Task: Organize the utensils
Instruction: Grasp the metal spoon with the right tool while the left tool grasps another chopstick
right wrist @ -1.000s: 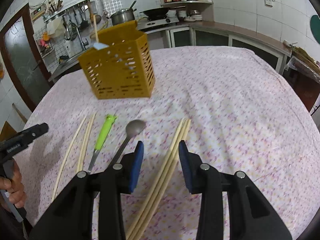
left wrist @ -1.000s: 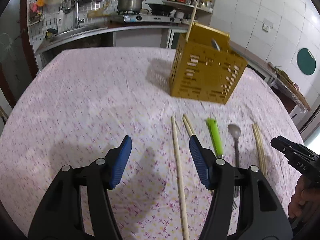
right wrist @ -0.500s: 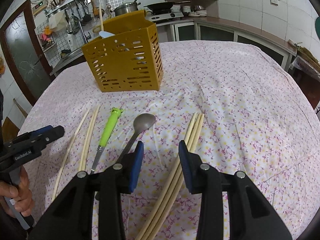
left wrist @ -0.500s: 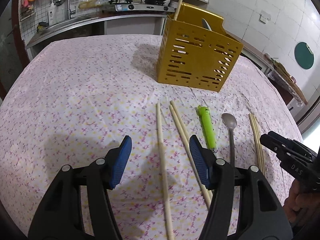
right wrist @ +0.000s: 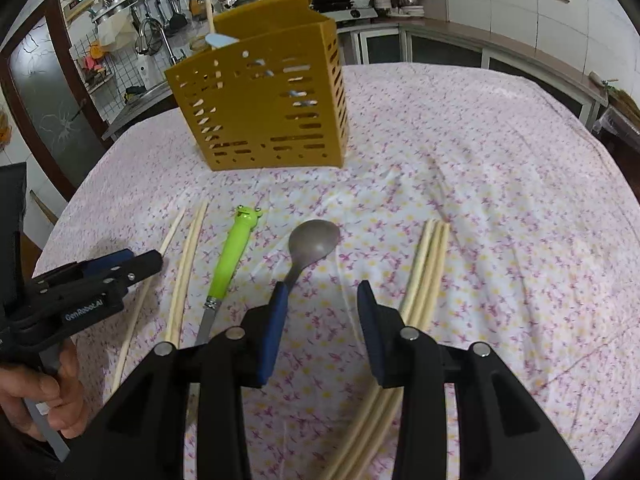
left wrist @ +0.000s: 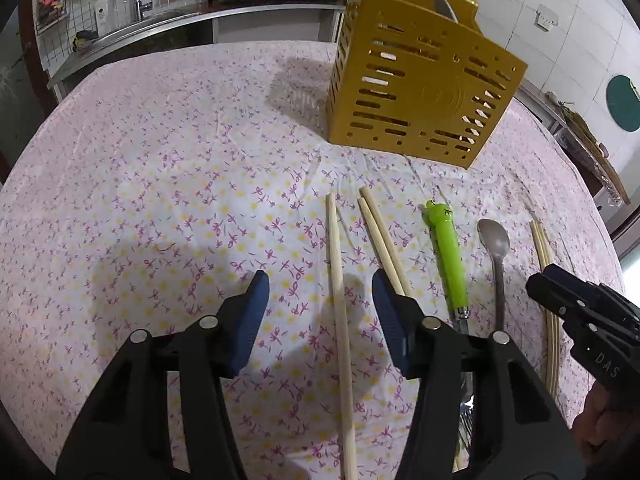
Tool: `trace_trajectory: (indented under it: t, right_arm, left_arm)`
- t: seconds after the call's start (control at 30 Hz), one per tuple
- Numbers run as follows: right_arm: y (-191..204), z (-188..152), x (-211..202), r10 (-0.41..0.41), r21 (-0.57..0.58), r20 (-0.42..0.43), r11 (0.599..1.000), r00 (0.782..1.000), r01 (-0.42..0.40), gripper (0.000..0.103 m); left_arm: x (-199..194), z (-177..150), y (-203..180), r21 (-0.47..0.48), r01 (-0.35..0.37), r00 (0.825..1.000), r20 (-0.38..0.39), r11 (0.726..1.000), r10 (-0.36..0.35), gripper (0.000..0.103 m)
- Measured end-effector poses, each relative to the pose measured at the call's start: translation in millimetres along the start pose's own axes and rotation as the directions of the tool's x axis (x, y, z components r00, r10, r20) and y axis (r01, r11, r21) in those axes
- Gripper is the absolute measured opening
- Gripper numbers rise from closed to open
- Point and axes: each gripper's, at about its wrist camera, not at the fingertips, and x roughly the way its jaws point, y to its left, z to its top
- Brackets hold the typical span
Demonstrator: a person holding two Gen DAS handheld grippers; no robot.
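Left gripper (left wrist: pixel 318 300) closing over a single chopstick (left wrist: pixel 338 312) lying between its blue pads, untouched. Further right: chopstick pair (left wrist: pixel 380 232), green-handled knife (left wrist: pixel 450 258), spoon (left wrist: pixel 495 248). Yellow holder (left wrist: pixel 416 92) beyond.

Left black two-finger gripper with blue pads (left wrist: pixel 318 312) tilted steeply down over the near edge of the table, jaws closing, pads pressing on nothing. Right black gripper with blue pads (right wrist: pixel 320 320) angled down alike near the same edge, jaws parted and empty. Bare hand (right wrist: pixel 36 396) wrapped around the left gripper's handle.
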Motion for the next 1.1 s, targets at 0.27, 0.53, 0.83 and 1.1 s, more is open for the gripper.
trace_trajectory:
  t: [0.27,0.53,0.83,1.1]
  right_arm:
    - [14,7,23,0.009,0.012,-0.035,1.0,0.999,-0.008,0.036]
    - [33,11,43,-0.097,-0.055,-0.028,0.994,0.995,0.096,0.031]
    - [37,21,48,-0.105,-0.085,-0.029,0.991,0.994,0.102,0.008]
    - [29,24,46,-0.072,-0.069,-0.034,0.995,0.997,0.069,0.007]
  left_arm:
    - [15,8,-3,0.009,-0.003,1.0,-0.013,1.0,0.003,0.047]
    - [26,15,-9,0.055,-0.052,0.999,0.011,0.997,0.052,0.037]
    - [30,22,-3,0.056,-0.072,0.997,0.035,0.996,0.07,0.007]
    - [29,24,9,0.014,-0.006,1.0,0.024,1.0,0.006,0.004]
